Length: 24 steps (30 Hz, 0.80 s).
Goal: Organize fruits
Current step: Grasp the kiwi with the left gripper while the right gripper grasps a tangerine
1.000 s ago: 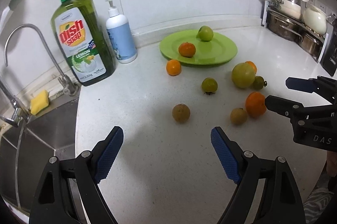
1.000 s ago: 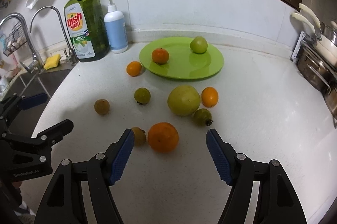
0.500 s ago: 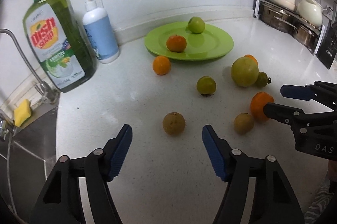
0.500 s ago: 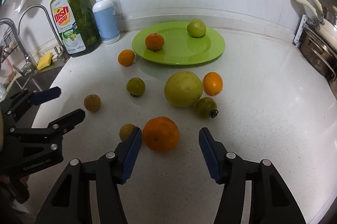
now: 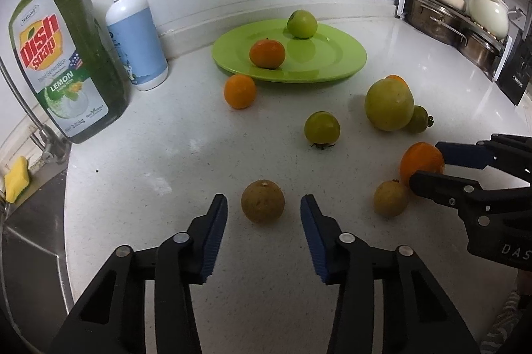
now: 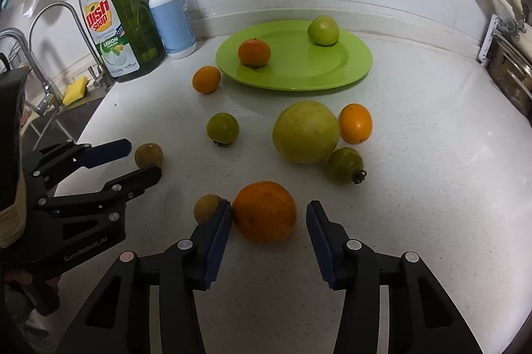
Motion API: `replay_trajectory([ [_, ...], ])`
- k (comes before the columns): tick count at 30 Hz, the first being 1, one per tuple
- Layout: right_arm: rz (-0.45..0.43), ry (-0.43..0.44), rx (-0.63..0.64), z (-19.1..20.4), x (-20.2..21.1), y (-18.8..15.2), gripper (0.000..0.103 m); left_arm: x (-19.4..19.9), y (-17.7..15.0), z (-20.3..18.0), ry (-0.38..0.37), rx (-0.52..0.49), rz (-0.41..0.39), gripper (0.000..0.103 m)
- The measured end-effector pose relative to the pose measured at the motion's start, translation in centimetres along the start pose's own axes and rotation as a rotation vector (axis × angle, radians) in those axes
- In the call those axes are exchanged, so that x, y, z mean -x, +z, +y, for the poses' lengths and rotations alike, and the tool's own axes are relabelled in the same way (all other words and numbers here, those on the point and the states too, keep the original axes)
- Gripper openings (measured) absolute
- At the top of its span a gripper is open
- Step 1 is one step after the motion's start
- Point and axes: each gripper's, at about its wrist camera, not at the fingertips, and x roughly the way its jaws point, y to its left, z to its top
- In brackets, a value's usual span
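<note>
**A:** Where does the left hand-held gripper (image 5: 263, 208) stand?

**B:** Low over the white speckled surface (image 5: 166, 154), its blue ribbed pads on either side of a round, dull brown fruit (image 5: 262, 201). The jaws are closing with that fruit between them, but a gap shows on both sides, so nothing is clamped. The fruit sits with its stem dimple facing up and has no clear long axis.

**A:** And the right hand-held gripper (image 6: 268, 215)?

**B:** Its jaws are closing too, around a large orange (image 6: 265, 211) with pebbled skin. The left pad looks to be touching the peel; the right pad stands apart from it. A smaller brown fruit (image 6: 206, 207) lies just left of that pad.

**A:** The other fruit?

**B:** Farther off sits a big, smooth, yellow-green fruit (image 6: 305, 131), with an egg-shaped orange (image 6: 355, 123) on its right, long axis roughly upright in the view. A dark green tomato (image 6: 344, 164) lies near them, stem pointing to the near right. A green tomato (image 6: 222, 128) and a small orange (image 6: 206, 79) lie to the left.

**A:** The plate?

**B:** A glossy lime-green plate (image 6: 352, 68) at the far side carries a tangerine (image 6: 254, 52) and a green fruit (image 6: 323, 30).
</note>
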Motion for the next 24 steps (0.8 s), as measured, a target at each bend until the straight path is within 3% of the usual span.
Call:
replay_trajectory([
  [8, 0.017, 0.027, -0.024, -0.4, -0.4, 0.1, 0.043, -0.8, 0.1, -0.3, -0.005, 0.001, 0.022, 0.028],
  [24, -0.029, 0.051, -0.028, -0.7, 0.8, 0.2, 0.042, 3.0, 0.8, -1.3, -0.03, 0.025, -0.044, 0.028],
])
